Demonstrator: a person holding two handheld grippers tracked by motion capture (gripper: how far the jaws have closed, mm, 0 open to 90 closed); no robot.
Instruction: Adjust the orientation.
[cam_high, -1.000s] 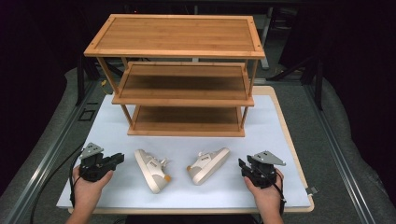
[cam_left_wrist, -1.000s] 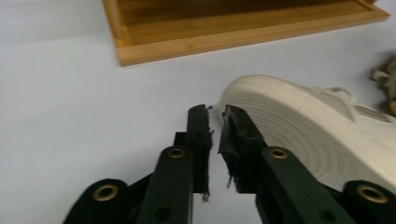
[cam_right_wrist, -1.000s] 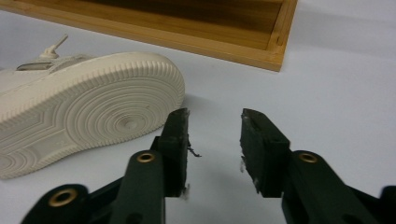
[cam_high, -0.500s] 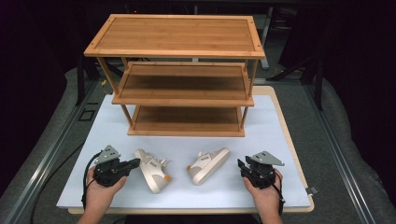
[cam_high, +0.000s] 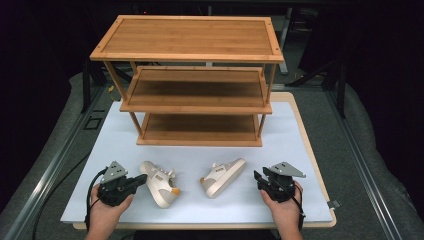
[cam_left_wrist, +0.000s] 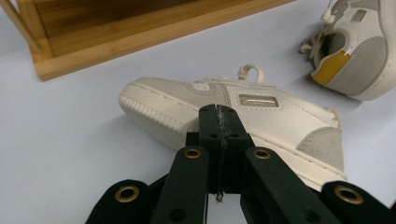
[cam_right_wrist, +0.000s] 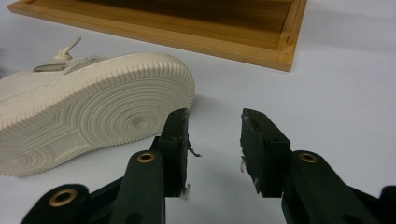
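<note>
Now left gripper (cam_left_wrist: 217, 122) clenched, empty, tips just beside left shoe (cam_high: 160, 177) on white mat (cam_high: 300, 145) — part jaws first, then take shoe's side wall. Right gripper (cam_right_wrist: 214, 135) released near right shoe (cam_right_wrist: 88, 116), lying sole-out before wooden rack (cam_high: 197, 107).

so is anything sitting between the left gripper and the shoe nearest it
Nothing visible. The left gripper points straight at the left shoe, its shut fingers right up against the shoe's side with only bare white mat around. The other shoe lies off to the side.
</note>
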